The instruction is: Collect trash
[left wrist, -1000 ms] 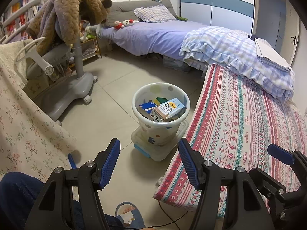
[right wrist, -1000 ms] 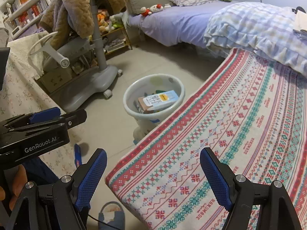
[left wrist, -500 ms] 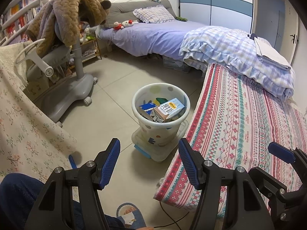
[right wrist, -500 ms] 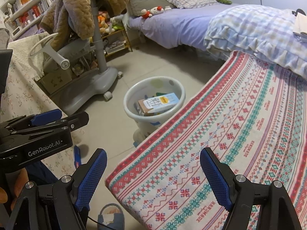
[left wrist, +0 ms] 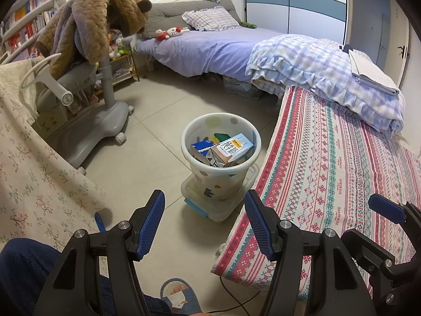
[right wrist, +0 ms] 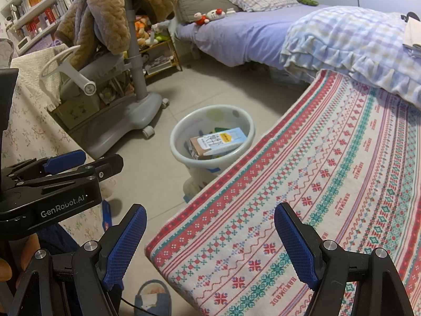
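A white dotted trash bin (left wrist: pixel 238 129) stands on the floor on a clear plastic lid, beside the patterned cloth (left wrist: pixel 342 173). It holds several cartons, with a milk carton (left wrist: pixel 232 148) on top; the bin (right wrist: pixel 247 131) and carton (right wrist: pixel 218 141) also show in the right wrist view. My left gripper (left wrist: pixel 205 221) is open and empty, low over the floor in front of the bin. My right gripper (right wrist: pixel 210 239) is open and empty, above the near edge of the cloth (right wrist: pixel 329 184).
A grey chair (left wrist: pixel 100 115) draped with a brown bear coat stands to the left. A floral cloth (left wrist: pixel 34 173) hangs at the near left. A bed (left wrist: pixel 223 47) with a plaid quilt lies behind. My slippered foot (left wrist: pixel 181 295) is below the grippers.
Both views have shifted only slightly. The grippers stay open and empty, and the bin's contents are unchanged.
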Demonstrator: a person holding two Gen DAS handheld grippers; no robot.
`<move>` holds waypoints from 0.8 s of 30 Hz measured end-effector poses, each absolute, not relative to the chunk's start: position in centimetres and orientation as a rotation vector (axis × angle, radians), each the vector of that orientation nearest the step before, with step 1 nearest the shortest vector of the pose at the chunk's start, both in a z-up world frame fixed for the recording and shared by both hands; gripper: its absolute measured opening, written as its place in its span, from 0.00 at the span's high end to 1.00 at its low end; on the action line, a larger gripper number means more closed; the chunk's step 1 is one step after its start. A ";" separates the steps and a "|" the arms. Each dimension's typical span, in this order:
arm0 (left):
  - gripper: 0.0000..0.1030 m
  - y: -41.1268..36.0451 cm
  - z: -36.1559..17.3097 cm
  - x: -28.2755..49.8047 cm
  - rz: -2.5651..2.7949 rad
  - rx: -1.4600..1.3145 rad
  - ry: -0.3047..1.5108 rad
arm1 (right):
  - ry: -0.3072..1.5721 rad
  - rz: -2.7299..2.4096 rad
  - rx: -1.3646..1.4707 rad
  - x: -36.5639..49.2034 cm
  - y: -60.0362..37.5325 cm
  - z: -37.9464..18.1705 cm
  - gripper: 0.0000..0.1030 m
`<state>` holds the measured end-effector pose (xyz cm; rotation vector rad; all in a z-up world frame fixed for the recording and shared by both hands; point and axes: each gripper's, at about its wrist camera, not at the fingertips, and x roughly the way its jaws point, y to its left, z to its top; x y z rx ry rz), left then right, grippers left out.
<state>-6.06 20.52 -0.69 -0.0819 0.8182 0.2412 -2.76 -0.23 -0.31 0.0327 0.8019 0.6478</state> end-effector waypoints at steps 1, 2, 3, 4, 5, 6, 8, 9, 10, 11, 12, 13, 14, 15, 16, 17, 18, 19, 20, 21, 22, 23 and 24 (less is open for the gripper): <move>0.36 20.5 -0.7 -6.0 0.241 -0.082 0.819 | 0.802 0.647 0.032 -2.8 -0.2 -0.3 0.18; 0.36 20.4 -0.8 -6.1 0.242 -0.081 0.818 | 0.802 0.647 0.033 -2.8 -0.2 -0.3 0.18; 0.36 20.4 -0.8 -6.1 0.242 -0.081 0.818 | 0.802 0.647 0.033 -2.8 -0.2 -0.3 0.18; 0.36 20.4 -0.7 -6.1 0.241 -0.082 0.818 | 0.802 0.648 0.034 -2.8 -0.2 -0.3 0.18; 0.36 20.4 -0.8 -6.1 0.243 -0.081 0.818 | 0.802 0.649 0.034 -2.8 -0.2 -0.3 0.18; 0.36 20.4 -0.7 -6.1 0.244 -0.081 0.817 | 0.801 0.649 0.034 -2.8 -0.2 -0.3 0.18; 0.36 20.5 -0.8 -6.0 0.242 -0.078 0.816 | 0.802 0.652 0.037 -2.8 -0.2 -0.3 0.18; 0.36 20.5 -0.8 -6.0 0.242 -0.078 0.816 | 0.803 0.653 0.038 -2.9 -0.2 -0.3 0.18; 0.36 20.5 -0.8 -6.0 0.242 -0.076 0.815 | 0.803 0.654 0.039 -2.9 -0.2 -0.3 0.18; 0.36 20.6 -0.9 -5.9 0.240 -0.075 0.816 | 0.802 0.653 0.037 -2.9 -0.2 -0.3 0.18; 0.36 20.5 -0.9 -5.9 0.240 -0.076 0.816 | 0.802 0.653 0.037 -2.9 -0.2 -0.3 0.18; 0.36 20.6 -0.9 -5.9 0.240 -0.075 0.816 | 0.802 0.653 0.038 -2.9 -0.2 -0.3 0.18; 0.36 20.5 -0.9 -5.9 0.240 -0.074 0.816 | 0.803 0.654 0.039 -2.9 -0.1 -0.3 0.18; 0.36 20.5 -0.9 -5.9 0.240 -0.075 0.816 | 0.803 0.653 0.038 -2.9 -0.1 -0.3 0.18; 0.36 20.5 -0.9 -5.9 0.241 -0.075 0.816 | 0.802 0.653 0.038 -2.9 -0.1 -0.3 0.18; 0.36 20.5 -0.9 -5.9 0.241 -0.076 0.816 | 0.803 0.653 0.039 -2.9 -0.1 -0.3 0.18; 0.36 20.6 -0.9 -5.9 0.240 -0.075 0.817 | 0.803 0.653 0.039 -2.9 -0.1 -0.3 0.18; 0.36 20.6 -0.9 -5.9 0.240 -0.075 0.817 | 0.803 0.653 0.038 -2.9 -0.1 -0.3 0.18; 0.36 20.6 -0.9 -5.9 0.239 -0.073 0.816 | 0.802 0.653 0.038 -2.9 -0.1 -0.3 0.18; 0.36 20.6 -0.9 -5.9 0.239 -0.073 0.817 | 0.802 0.653 0.038 -2.9 -0.1 -0.3 0.18; 0.36 20.6 -0.9 -5.9 0.239 -0.073 0.817 | 0.802 0.653 0.039 -2.9 -0.1 -0.3 0.18; 0.36 20.6 -0.9 -5.9 0.239 -0.073 0.818 | 0.801 0.652 0.039 -2.9 -0.1 -0.3 0.18; 0.36 20.7 -1.0 -5.9 0.238 -0.072 0.818 | 0.802 0.652 0.039 -2.9 -0.1 -0.3 0.18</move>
